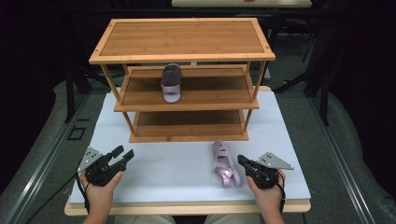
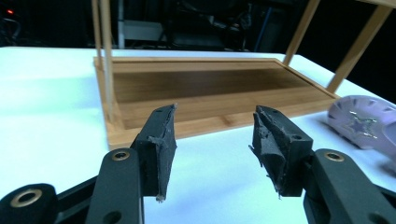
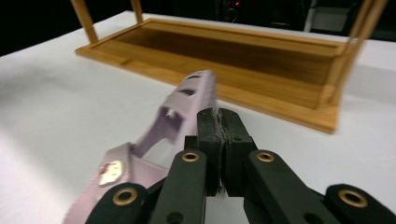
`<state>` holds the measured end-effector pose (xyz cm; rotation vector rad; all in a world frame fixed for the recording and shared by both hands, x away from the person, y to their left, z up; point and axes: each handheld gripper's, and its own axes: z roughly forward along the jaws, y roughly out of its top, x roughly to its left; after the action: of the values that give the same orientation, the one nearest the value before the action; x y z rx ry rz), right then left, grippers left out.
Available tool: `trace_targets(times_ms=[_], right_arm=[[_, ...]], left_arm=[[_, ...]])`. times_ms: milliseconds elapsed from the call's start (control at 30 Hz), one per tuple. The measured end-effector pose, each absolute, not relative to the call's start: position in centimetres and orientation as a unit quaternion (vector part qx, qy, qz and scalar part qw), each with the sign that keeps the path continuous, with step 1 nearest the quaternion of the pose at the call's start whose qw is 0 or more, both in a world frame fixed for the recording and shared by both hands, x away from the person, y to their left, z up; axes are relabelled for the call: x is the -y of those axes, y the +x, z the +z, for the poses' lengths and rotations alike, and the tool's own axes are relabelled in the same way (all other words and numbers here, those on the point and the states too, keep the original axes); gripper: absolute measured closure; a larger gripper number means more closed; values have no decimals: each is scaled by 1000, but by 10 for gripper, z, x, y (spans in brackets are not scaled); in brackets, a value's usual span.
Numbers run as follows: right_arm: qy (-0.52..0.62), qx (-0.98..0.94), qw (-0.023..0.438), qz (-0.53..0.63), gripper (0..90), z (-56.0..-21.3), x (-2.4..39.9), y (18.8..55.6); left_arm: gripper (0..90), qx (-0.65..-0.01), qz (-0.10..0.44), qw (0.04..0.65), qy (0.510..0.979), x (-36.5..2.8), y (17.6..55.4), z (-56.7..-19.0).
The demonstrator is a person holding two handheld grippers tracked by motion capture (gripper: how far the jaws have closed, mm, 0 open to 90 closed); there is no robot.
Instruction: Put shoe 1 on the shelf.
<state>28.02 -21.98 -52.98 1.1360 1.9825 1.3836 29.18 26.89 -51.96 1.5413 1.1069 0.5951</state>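
Observation:
A pink sandal (image 1: 223, 161) lies on the white table top (image 1: 163, 168), in front of the rack's right end. My right gripper (image 1: 241, 160) is at its right side. In the right gripper view that gripper (image 3: 218, 113) has its jaws pressed together against the sandal's (image 3: 187, 100) side edge, and a thin strip of it appears pinched. The matching sandal (image 1: 171, 83) stands on the rack's middle shelf. At the front left, my left gripper (image 1: 125, 151) hovers open and holds nothing. From the left gripper view, its (image 2: 215, 128) jaws point toward the bottom shelf, with the pink sandal (image 2: 362, 121) off to the right.
A three-tier bamboo shoe rack (image 1: 182, 57) stands at the back of the table. Its bottom shelf (image 2: 210, 86) and top shelf are bare. Bare white table lies between the two grippers. The table's wooden front edge (image 1: 187, 206) is just behind the hands.

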Motion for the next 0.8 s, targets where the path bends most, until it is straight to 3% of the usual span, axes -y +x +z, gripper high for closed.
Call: trace_targets(times_ms=[167,800], right_arm=[[394,-742,239,486,875,-532,204,279],[462,-723,227,460,896,-547,238,295]], left_arm=[[488,-483,218,541,653,-270,297,-531],[484,-524,240,544,610,-298,297,-529]])
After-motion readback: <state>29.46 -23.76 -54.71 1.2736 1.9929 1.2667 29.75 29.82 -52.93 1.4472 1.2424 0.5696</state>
